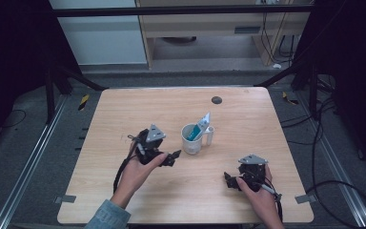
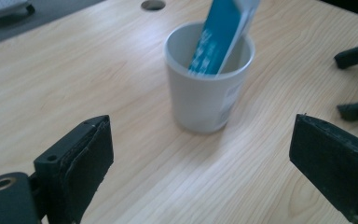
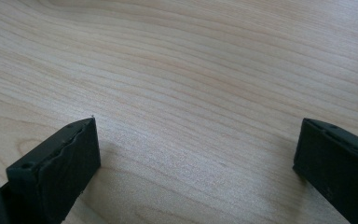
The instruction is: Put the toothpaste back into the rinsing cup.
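Broadly, a light wooden counter [image 1: 124, 200] carries everything, its grain running across it and a small dark round hole [image 1: 216, 100] set near its far edge. Near the middle of the counter stands a white cup [image 1: 191, 141], upright, and just beside its right side in the high view is a small white upright piece [image 1: 209, 136], touching or nearly so; what it is cannot be told. A teal and white tube [image 1: 201, 124] stands in the cup, leaning against the rim with its flat end poking well above it.

From the near edge the person's two hands come in. The left tongs [image 1: 175, 157] lie just to the left of the cup, pointing toward it, with a grey three-cornered plate [image 1: 155, 132] on top. Seen from the left gripper view, the jaws stand wide apart with nothing between them, and the cup [image 2: 205, 93] with its tube [image 2: 216, 42] sits ahead of them, apart from both pads. The right tongs [image 1: 229, 180] rest low over bare wood nearer the right corner, well apart from the cup, jaws likewise wide and empty.
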The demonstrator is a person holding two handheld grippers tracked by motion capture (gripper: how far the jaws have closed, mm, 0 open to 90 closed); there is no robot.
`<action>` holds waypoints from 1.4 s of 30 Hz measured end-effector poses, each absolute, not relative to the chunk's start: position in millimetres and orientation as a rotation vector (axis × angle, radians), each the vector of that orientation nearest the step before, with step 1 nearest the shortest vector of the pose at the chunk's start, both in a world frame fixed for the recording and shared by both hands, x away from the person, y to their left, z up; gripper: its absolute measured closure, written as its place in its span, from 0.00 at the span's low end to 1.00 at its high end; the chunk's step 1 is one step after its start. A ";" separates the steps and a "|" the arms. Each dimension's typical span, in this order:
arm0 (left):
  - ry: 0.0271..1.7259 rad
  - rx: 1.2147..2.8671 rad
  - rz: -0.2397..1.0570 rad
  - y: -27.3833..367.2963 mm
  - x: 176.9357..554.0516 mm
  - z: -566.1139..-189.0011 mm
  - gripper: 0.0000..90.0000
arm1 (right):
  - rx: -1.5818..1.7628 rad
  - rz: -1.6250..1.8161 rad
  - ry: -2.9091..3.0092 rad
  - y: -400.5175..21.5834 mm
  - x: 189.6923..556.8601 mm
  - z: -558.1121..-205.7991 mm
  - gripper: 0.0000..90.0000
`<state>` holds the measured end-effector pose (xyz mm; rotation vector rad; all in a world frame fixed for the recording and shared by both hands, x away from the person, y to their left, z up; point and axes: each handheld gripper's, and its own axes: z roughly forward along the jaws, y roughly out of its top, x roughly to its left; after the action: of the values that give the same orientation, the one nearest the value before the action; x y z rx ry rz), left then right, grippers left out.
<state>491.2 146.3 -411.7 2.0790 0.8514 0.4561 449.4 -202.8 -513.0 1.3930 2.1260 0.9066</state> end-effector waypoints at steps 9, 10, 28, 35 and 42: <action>0.979 2.083 0.482 199.8 490.8 -435.5 0.05 | 1.393 0.907 2.126 -202.7 449.4 -513.0 0.01; 0.987 2.088 0.483 204.6 490.9 -438.5 0.05 | 1.393 0.907 2.126 -202.7 449.4 -513.0 0.01; 1.181 2.128 0.550 260.5 511.4 -478.5 0.06 | 1.393 0.907 2.126 -202.7 449.4 -513.0 0.00; 1.245 2.111 0.564 278.0 521.5 -486.0 0.07 | 1.394 0.907 2.126 -202.7 449.4 -513.0 0.01; 1.250 2.110 0.562 288.6 530.0 -495.0 0.07 | 1.393 0.907 2.126 -202.7 449.4 -513.0 0.01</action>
<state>530.0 288.6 -495.0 2.1102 1.2498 0.5619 449.4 -202.7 -513.0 1.3932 2.1260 0.9073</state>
